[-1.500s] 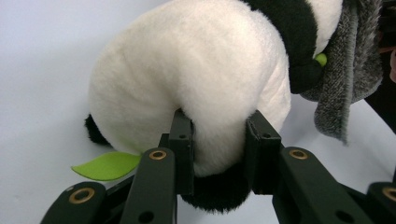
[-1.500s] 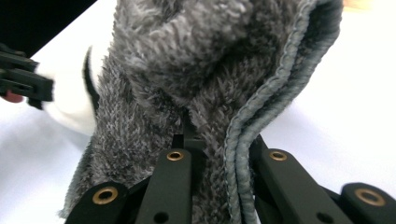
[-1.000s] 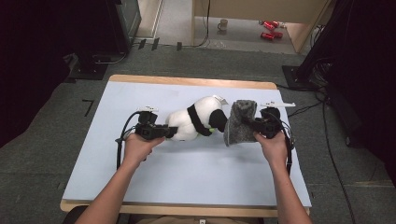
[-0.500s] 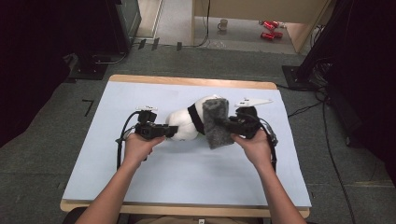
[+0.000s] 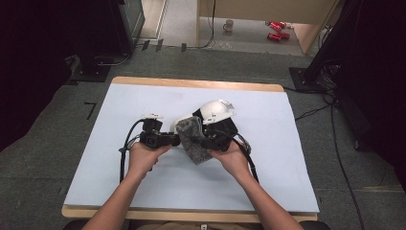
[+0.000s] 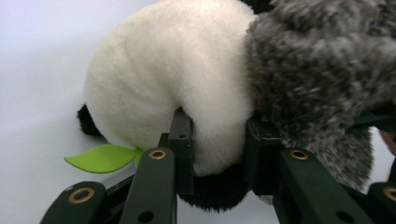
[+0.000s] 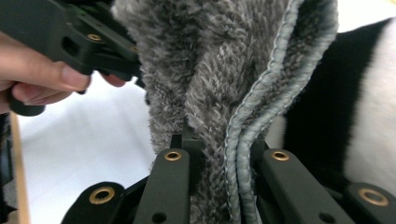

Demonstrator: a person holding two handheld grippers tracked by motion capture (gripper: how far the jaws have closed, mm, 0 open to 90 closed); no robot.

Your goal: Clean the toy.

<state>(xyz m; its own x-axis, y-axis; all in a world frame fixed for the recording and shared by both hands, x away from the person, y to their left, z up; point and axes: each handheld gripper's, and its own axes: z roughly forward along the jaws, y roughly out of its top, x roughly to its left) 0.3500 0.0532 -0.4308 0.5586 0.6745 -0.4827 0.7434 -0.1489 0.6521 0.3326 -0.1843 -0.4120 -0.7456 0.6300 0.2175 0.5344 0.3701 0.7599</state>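
White-and-black plush panda (image 6: 177,88), mottled grey fleece cloth (image 7: 210,79), green felt leaf (image 6: 102,157)

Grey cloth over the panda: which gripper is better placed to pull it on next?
The right gripper: its jaws pinch the grey cloth by its stitched edge, beside the panda. The left gripper is shut on the plush's white body, steadying it.

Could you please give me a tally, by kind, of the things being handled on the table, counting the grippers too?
Plush panda: 1
Grey fleecy cloth: 1
Hand-held grippers: 2, the left gripper clamped on the panda, the right gripper clamped on the cloth
Total: 4
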